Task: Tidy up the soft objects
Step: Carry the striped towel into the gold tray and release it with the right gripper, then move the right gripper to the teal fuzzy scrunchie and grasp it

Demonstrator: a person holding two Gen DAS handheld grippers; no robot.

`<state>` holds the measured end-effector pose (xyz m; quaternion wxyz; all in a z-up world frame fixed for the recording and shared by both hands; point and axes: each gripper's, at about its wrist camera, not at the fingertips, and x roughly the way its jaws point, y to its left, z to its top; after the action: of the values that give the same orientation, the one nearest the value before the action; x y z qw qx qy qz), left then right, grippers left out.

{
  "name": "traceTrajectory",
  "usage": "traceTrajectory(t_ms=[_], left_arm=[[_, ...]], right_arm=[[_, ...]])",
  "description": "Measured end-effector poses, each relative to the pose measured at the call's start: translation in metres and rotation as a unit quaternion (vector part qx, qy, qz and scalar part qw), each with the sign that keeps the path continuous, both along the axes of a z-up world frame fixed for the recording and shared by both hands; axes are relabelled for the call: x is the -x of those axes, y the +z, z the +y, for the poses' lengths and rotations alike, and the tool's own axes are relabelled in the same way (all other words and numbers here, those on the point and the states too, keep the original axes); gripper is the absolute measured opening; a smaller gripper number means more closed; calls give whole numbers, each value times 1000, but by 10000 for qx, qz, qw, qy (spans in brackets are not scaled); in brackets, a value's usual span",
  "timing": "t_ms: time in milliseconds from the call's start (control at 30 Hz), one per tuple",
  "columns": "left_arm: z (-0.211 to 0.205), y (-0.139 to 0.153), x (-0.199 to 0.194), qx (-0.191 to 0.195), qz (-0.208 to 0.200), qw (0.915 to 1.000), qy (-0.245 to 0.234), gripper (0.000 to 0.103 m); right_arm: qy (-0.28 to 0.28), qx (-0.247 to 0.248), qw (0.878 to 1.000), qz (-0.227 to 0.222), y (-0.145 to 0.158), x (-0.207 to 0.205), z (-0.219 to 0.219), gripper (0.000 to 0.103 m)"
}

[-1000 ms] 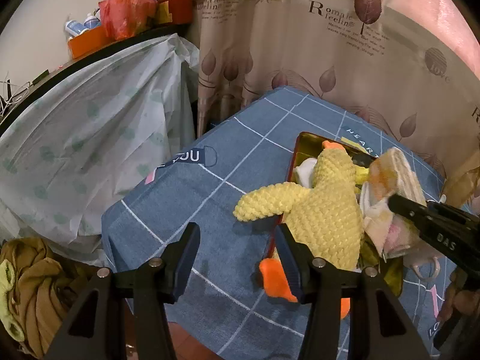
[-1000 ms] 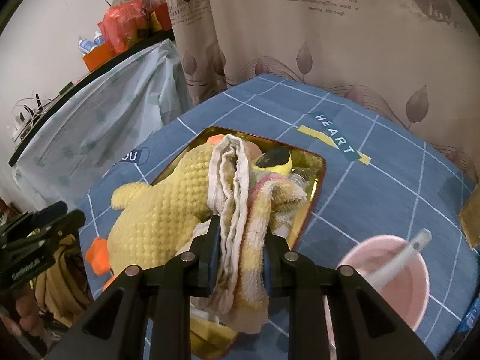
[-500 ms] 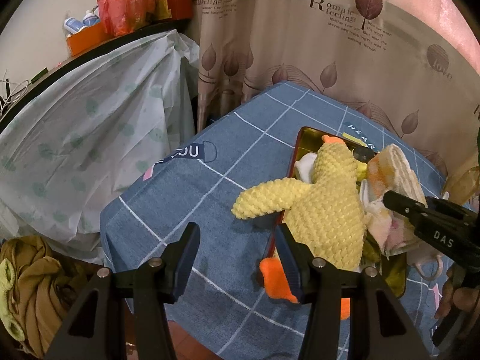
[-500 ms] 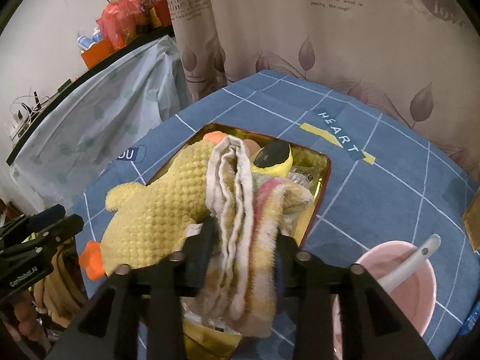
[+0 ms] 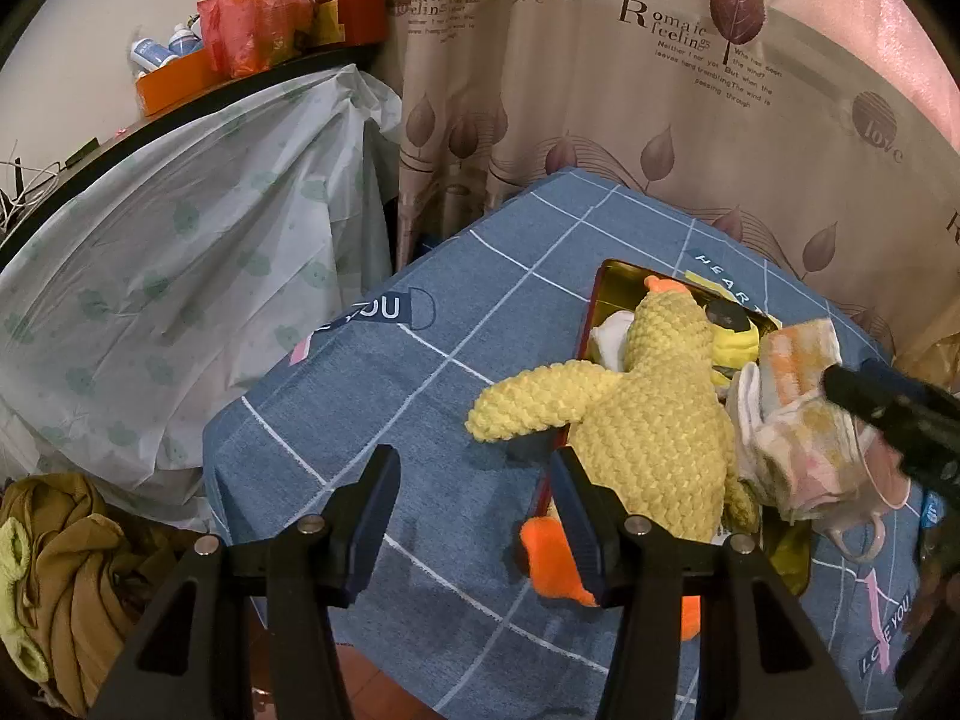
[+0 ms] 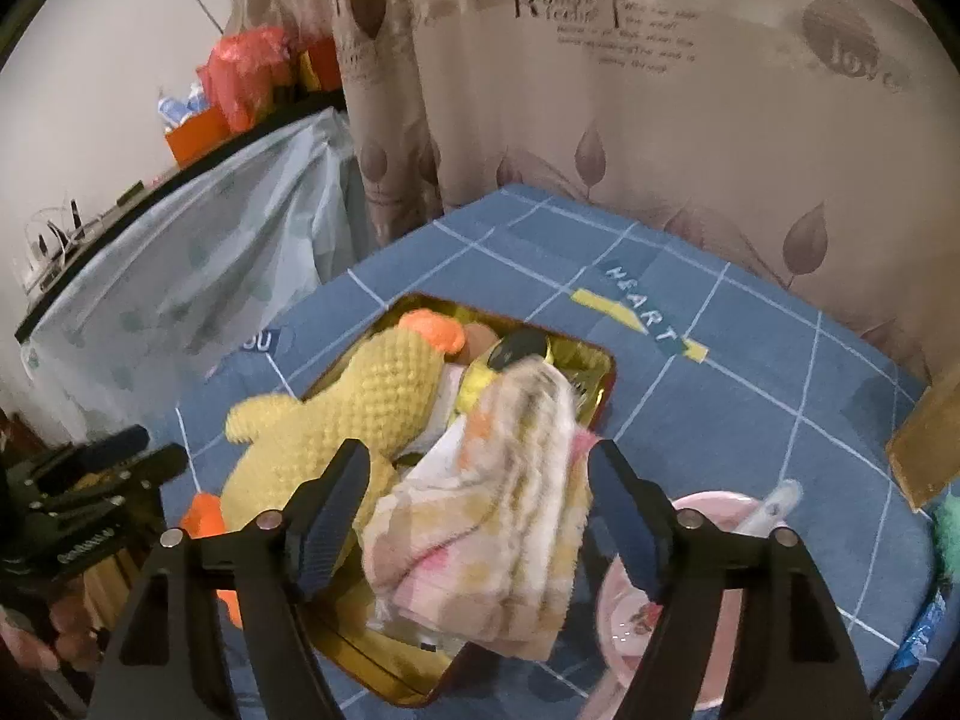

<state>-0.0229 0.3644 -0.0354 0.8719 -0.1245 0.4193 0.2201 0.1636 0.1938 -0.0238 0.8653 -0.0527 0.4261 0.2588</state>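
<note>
A gold tray (image 6: 591,360) with a red rim sits on the blue checked tablecloth. A yellow knitted duck (image 6: 360,414) (image 5: 648,420) with orange feet lies across the tray, one wing and its feet hanging over the rim. A folded pastel towel (image 6: 498,510) (image 5: 792,426) lies on the pile in the tray, beside the duck. My right gripper (image 6: 474,510) is open, its fingers wide on either side of the towel and clear of it. My left gripper (image 5: 474,510) is open and empty above the cloth, left of the duck's feet.
A pink bowl (image 6: 714,600) with a white spoon stands right of the tray. A curtain hangs behind the table. Plastic-covered furniture (image 5: 180,276) stands at the left. A heap of brown cloth (image 5: 60,570) lies low at the left. A black-and-yellow toy (image 6: 516,354) lies in the tray's far end.
My right gripper has opened wide and let go of the towel, which now rests slumped on the tray. It has also pulled back. My left gripper has stayed open and barely moved.
</note>
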Motion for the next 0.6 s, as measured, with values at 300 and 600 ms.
traceTrajectory(t_ms=[300,600], left_arm=[[0,4,1,-80,-3,10000,-4,53],[-11,7,-3,-329,5,9994,-131,53]], right_arm=[[-228,-254,9990,-298,33,0,-31,76],[-1002,11,9943,-361,32,7,-124,76]])
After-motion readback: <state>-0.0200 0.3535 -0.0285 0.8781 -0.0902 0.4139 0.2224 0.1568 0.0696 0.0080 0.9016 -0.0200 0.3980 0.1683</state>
